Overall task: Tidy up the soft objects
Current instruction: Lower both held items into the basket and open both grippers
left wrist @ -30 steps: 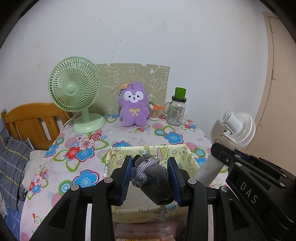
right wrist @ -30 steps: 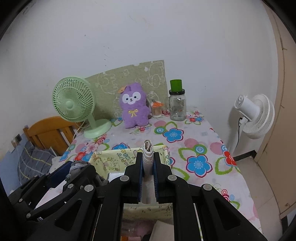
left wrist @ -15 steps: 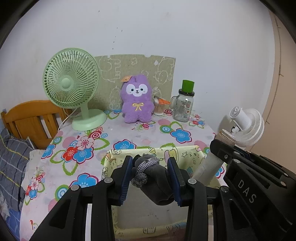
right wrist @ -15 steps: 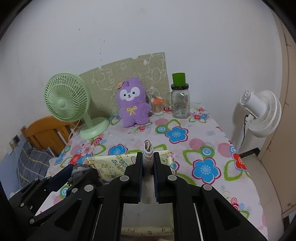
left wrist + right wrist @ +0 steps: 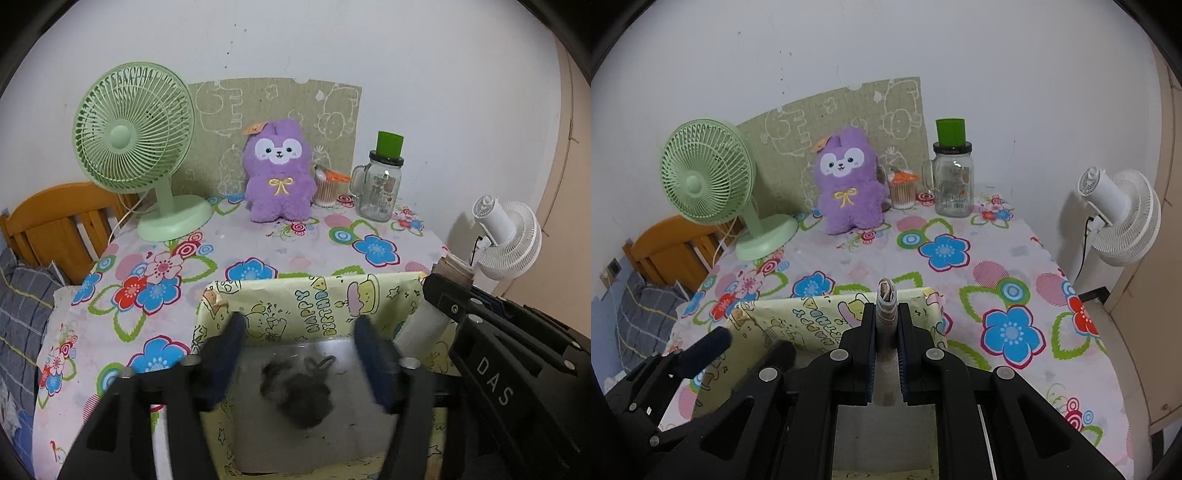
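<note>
Opening left gripper (image 5: pixel 301 354) straddles grey sock (image 5: pixel 299 391).

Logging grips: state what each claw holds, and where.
Left claw: opening, nothing held; grey sock loose in box. Right claw: white roll, pinched mid-length.

From my left wrist view the grey bundle (image 5: pixel 301 393) in the box (image 5: pixel 314 310) is a motion smear; I can't say whether it has landed. The left gripper (image 5: pixel 301 363), opening, has blurred pads too. At three o'clock my right gripper (image 5: pixel 448 295) hides most of the white roll (image 5: pixel 421 325). At six o'clock the box's near wall is cut off.
</note>
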`<control>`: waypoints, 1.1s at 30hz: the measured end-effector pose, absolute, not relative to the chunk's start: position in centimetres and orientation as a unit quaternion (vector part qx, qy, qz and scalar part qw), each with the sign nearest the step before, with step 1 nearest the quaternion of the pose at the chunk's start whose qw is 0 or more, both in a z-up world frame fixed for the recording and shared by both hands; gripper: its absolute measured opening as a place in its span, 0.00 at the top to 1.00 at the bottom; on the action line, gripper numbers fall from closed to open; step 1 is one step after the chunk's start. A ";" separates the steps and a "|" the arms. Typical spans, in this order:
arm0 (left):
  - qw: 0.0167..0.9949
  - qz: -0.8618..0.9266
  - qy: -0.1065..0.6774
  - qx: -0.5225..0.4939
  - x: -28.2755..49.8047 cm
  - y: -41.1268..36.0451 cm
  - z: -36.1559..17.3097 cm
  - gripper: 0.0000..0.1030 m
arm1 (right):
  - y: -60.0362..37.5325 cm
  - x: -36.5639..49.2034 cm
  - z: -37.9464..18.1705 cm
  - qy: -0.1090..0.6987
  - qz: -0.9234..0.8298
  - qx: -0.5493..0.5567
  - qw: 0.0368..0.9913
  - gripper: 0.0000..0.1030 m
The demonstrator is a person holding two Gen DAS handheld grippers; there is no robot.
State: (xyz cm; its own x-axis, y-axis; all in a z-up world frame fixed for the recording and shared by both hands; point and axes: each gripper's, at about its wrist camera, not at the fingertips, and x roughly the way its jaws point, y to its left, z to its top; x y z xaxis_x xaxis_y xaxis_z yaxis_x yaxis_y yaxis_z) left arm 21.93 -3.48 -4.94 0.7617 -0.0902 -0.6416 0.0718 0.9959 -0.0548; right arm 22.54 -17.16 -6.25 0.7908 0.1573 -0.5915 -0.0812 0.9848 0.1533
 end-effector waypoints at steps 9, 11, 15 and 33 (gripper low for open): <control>0.936 -0.046 0.349 -0.020 21.6 -3.0 -5.3 0.17 | -17.0 21.8 -6.4 0.309 0.049 0.047 0.949 0.25; 0.937 -0.045 0.345 -0.018 21.3 -3.1 -5.2 0.15 | -17.1 21.5 -6.3 0.307 0.049 0.045 0.949 0.25; 0.935 -0.052 0.349 -0.019 20.8 -3.3 -5.1 0.10 | -17.2 21.0 -6.1 0.307 0.043 0.041 0.950 0.19; 0.942 -0.061 0.329 -0.019 16.7 -3.8 -4.0 0.05 | -18.1 16.3 -5.1 0.282 0.035 0.040 0.958 0.08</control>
State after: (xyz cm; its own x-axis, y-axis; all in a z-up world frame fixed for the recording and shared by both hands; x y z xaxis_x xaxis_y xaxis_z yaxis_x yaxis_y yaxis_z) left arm 16.66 -3.82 -4.02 0.7755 -0.1275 -0.6183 0.1031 0.9918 -0.0752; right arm 16.30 -18.10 -5.14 0.8381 0.0898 -0.5380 -0.0451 0.9944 0.0958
